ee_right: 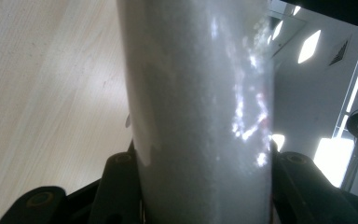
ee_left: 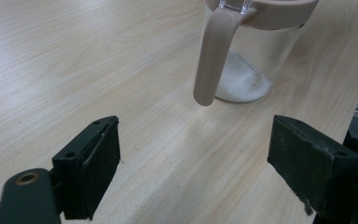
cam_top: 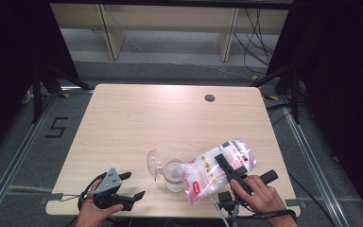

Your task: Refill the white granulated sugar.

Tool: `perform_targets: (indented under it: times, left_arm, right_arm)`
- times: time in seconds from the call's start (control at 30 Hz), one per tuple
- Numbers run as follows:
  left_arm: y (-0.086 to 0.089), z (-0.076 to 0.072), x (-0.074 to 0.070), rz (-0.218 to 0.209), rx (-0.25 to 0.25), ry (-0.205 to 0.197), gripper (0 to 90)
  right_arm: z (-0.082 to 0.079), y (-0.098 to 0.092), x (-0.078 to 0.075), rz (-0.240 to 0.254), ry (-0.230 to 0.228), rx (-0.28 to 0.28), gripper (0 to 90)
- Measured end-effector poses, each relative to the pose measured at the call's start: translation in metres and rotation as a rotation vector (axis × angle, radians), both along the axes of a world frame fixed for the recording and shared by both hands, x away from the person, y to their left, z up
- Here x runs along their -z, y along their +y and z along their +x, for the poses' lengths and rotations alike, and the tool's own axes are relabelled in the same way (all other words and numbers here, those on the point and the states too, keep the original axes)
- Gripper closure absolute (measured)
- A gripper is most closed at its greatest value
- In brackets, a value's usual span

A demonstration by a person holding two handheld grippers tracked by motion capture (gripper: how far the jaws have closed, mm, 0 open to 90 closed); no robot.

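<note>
A clear jar (cam_top: 173, 175) with a beige rim and handle stands near the table's front edge, its hinged lid (cam_top: 154, 162) flipped open to the left. White powder lies at its bottom (ee_left: 242, 86). My right gripper (cam_top: 229, 170) is shut on a plastic bag of white powder (cam_top: 215, 170), tilted with its corner over the jar's mouth. The bag (ee_right: 200, 112) is squeezed between both jaws in the right gripper view. My left gripper (cam_top: 132, 185) rests open on the table left of the jar, its jaws wide apart with nothing between them (ee_left: 193, 163).
The wooden table (cam_top: 137, 118) has a round cable hole (cam_top: 210, 98) at the back right. Black curtains flank both sides, and cables trail on the floor beyond the table.
</note>
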State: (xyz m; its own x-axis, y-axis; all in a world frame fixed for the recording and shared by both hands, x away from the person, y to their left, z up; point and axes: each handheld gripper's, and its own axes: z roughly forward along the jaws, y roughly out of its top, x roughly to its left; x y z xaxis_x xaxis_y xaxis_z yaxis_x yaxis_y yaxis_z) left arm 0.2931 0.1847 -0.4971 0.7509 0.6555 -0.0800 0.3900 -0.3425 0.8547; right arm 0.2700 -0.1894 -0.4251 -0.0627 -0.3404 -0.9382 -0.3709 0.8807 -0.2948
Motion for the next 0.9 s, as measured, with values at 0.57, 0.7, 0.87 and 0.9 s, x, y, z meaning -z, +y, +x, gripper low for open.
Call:
perform_targets:
  times: [0.57,0.7,0.87,0.9]
  left_arm:
    - [-0.0008,-0.0002,0.0000,-0.007,-0.003,-0.001,16.5]
    - [0.0000,-0.0001,0.0000,0.000,-0.001,-0.001,16.5]
    - [0.0000,0.0001,0.0001,0.000,-0.001,0.000,16.4]
    - [-0.0001,0.0000,0.0001,0.001,-0.001,0.000,16.4]
  right_arm:
    - [0.0010,-0.0002,-0.0003,0.014,0.003,-0.009,59.9]
    - [0.0011,-0.0003,-0.0017,0.011,-0.002,-0.014,60.0]
    - [0.0001,-0.0001,-0.0031,0.010,0.002,-0.007,60.1]
    - [0.0001,0.0000,-0.0036,0.009,0.000,-0.010,60.1]
